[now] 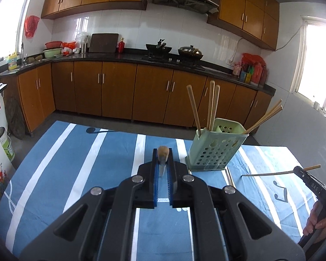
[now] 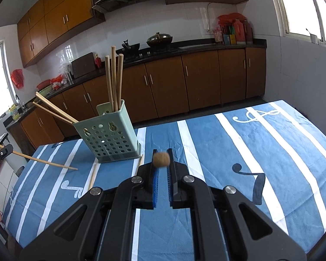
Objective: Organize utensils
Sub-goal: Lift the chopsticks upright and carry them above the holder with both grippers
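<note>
The utensil holder is a pale green plastic caddy with rows of round holes in its walls, standing upright on the bench, which is covered by a blue cloth with white stripes and musical-note motifs. Three wooden chopsticks stand nearly upright in one compartment; two more lean outward over the rim from another compartment. In the right wrist view, loose chopsticks lie flat on the cloth just beside the holder's base, one partly hidden behind the right gripper body. The left hand-held gripper is closed narrowly on a chopstick seen end-on: its round, tan butt end sits between the blue pads at the fingertips, and the shaft runs back toward the camera. In the right wrist view the same left tool appears at the left edge with its chopstick pointing down toward the cloth, the tip near the cloth; contact cannot be told. The right hand-held gripper is likewise closed to a narrow gap on a chopstick end, round and tan, between its pads. In the left wrist view this right tool enters from the right edge, its chopstick held roughly level above the cloth, to the right of the holder and apart from it.
</note>
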Demonstrator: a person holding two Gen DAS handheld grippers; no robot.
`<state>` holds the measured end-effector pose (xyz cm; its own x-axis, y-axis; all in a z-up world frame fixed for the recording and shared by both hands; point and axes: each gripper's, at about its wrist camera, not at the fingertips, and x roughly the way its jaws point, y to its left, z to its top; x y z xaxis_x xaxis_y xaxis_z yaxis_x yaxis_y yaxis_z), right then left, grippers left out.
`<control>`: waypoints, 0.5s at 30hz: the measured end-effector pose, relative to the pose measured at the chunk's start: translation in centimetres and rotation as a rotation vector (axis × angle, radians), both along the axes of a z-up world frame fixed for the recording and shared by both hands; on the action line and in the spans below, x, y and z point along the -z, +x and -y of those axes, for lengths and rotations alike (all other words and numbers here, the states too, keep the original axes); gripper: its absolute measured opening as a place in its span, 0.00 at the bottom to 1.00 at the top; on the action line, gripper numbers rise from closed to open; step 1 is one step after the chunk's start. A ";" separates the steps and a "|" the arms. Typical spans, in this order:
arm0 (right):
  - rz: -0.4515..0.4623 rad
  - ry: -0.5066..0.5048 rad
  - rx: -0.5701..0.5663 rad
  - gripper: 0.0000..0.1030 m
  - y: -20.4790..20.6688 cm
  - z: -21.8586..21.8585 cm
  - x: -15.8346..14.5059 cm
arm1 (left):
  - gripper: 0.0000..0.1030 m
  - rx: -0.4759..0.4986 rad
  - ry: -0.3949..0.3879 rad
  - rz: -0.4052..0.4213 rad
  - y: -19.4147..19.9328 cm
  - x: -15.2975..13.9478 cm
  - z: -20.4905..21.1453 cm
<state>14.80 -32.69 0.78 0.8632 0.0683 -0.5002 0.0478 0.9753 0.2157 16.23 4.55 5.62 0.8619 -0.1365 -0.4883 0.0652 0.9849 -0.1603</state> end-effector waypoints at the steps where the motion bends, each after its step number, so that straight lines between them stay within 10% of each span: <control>1: 0.006 -0.001 -0.005 0.08 0.0 -0.1 -0.3 | 0.08 0.003 0.001 0.005 0.0 -0.2 0.0; 15: 0.200 0.102 -0.109 0.07 0.1 -1.1 -8.7 | 0.08 0.103 -0.019 0.144 -0.2 -6.5 3.4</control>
<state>14.90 -31.61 9.51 0.9289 0.2084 -0.3060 -0.1104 0.9449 0.3083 16.04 1.17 12.16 0.9037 -0.2362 -0.3572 0.1896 0.9686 -0.1609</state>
